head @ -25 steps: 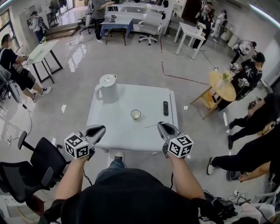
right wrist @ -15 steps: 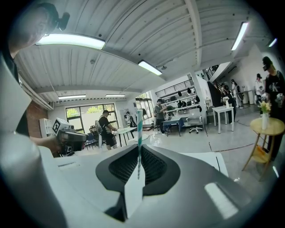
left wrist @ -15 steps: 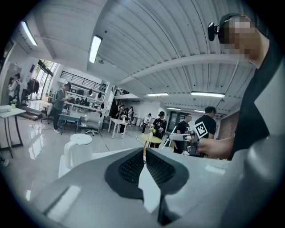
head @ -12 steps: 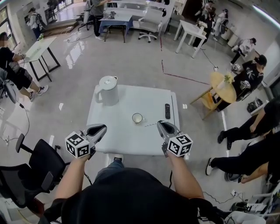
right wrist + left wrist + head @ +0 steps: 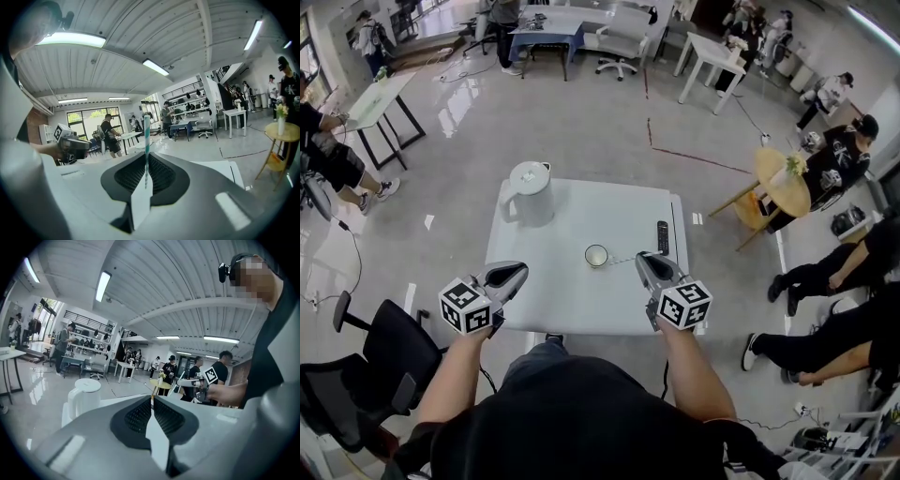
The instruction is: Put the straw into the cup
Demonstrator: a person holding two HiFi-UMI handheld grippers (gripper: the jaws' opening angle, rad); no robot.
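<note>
The straw [image 5: 146, 136] was not yet in the cup [image 5: 596, 255] — it stood clamped between the jaws of my right gripper [image 5: 146, 159], its free end pointing toward the cup's rim, near it but, as far as I could judge, short of the mouth. So the pick was done and the insertion was left. My left gripper [image 5: 151, 398] hung near the table [image 5: 572, 300] edge — jaws pressed together on nothing.

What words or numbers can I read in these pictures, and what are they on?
No words or numbers can be read anywhere.
Cubes on the left gripper and right gripper: only black-and-white square patterns, no letters.
Remote: its buttons are too small to read.
</note>
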